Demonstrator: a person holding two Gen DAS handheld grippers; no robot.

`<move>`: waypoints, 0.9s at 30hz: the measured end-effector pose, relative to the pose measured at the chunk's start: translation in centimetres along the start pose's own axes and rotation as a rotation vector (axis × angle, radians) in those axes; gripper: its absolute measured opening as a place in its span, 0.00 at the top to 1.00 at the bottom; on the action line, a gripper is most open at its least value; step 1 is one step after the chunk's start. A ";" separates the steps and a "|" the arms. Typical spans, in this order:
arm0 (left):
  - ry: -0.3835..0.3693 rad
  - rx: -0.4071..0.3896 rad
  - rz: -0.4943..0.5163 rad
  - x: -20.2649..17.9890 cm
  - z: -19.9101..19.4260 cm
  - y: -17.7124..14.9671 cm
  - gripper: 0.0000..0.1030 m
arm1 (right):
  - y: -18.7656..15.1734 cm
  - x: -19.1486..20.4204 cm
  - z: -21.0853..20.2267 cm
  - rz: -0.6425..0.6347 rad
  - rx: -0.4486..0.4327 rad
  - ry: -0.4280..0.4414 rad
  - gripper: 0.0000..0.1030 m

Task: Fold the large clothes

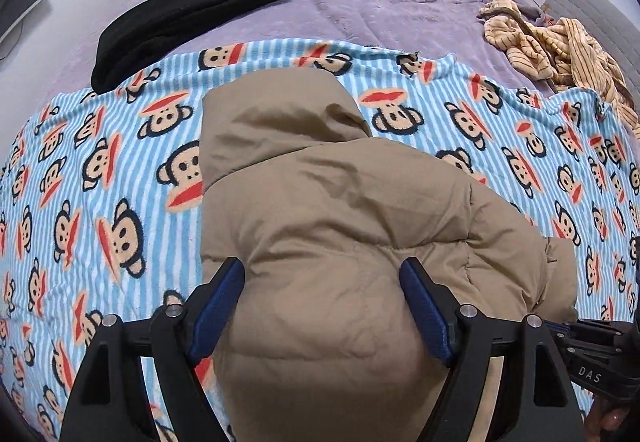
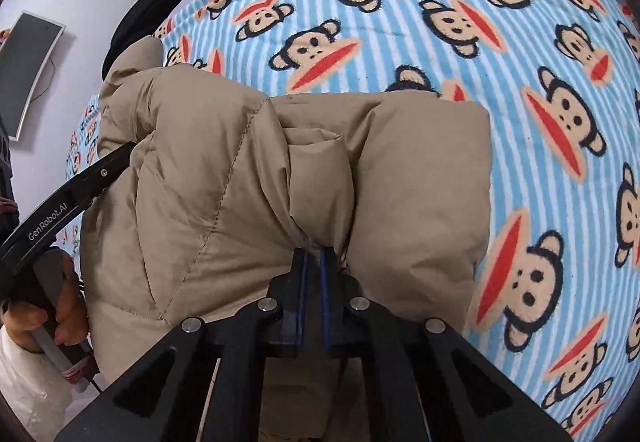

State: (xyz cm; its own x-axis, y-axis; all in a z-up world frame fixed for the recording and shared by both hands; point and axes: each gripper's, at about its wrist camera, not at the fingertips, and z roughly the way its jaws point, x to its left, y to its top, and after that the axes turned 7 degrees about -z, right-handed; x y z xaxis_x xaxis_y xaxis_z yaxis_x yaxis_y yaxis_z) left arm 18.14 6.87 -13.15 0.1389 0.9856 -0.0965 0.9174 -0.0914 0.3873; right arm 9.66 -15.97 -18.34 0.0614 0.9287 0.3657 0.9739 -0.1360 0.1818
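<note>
Now the right gripper [image 2: 314,254] is pinching the tan puffer jacket [image 2: 280,170] at six o'clock, the left gripper [image 1: 322,282] is gaping wide around its bulk; next move probably needs pressing it flat.

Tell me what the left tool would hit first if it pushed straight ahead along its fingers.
Most likely the tan puffer jacket. The left tool has its fingers spread wide on either side of the jacket's bulk, which fills the gap straight ahead. Depth is hard to judge, but nothing else lies in that line.
</note>
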 end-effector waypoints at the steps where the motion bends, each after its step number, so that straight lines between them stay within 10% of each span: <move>1: -0.001 0.001 -0.001 0.3 -0.5 -0.2 0.22 | -0.1 0.1 0.0 -0.007 0.002 -0.005 0.96; 27: -0.013 0.129 -0.028 4.4 -6.2 -9.8 0.22 | -6.3 3.3 -6.7 -0.024 0.000 -0.080 0.90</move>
State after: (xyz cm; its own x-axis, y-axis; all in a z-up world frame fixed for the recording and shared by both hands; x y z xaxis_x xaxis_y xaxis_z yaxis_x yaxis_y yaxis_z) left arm 7.42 13.01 -11.68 0.1169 0.9862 -0.1173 0.9612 -0.0826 0.2631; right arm 2.25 -14.33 -12.14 0.0551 0.9565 0.2866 0.9754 -0.1129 0.1895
